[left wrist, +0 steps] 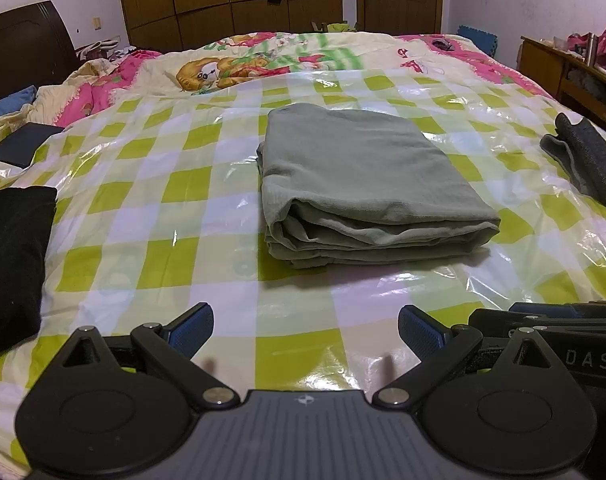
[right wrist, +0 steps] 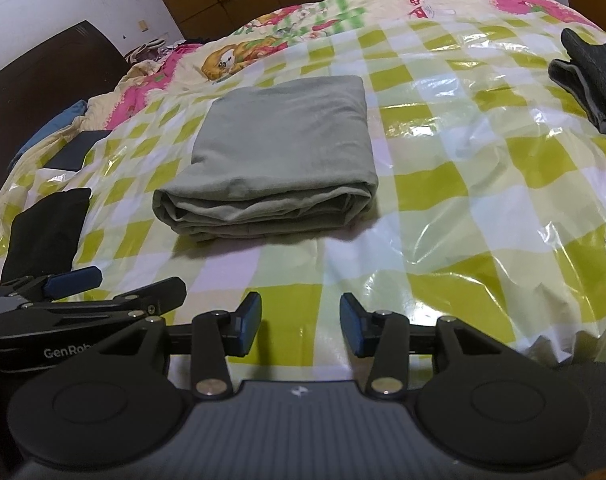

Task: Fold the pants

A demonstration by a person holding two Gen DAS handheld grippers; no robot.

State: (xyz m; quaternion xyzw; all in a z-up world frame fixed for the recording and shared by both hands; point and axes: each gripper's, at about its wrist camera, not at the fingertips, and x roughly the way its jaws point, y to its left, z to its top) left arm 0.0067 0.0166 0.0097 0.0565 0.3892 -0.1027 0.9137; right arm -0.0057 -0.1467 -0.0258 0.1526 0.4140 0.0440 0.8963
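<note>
Bed (left wrist: 151, 184) carries folded green pants (left wrist: 359, 176), dark clothes (left wrist: 11, 260)

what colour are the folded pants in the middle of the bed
Pale grey-green, plain; the folded pants show best in the left wrist view.

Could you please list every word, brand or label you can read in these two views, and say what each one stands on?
"DAS": white letters, cut off by the frame edge, on the black body of the right gripper as the left wrist view shows it.
"GenRob": white lettering, cut off behind a finger arm, on the black body of the left gripper as the right wrist view shows it.
Nothing else is readable.
</note>
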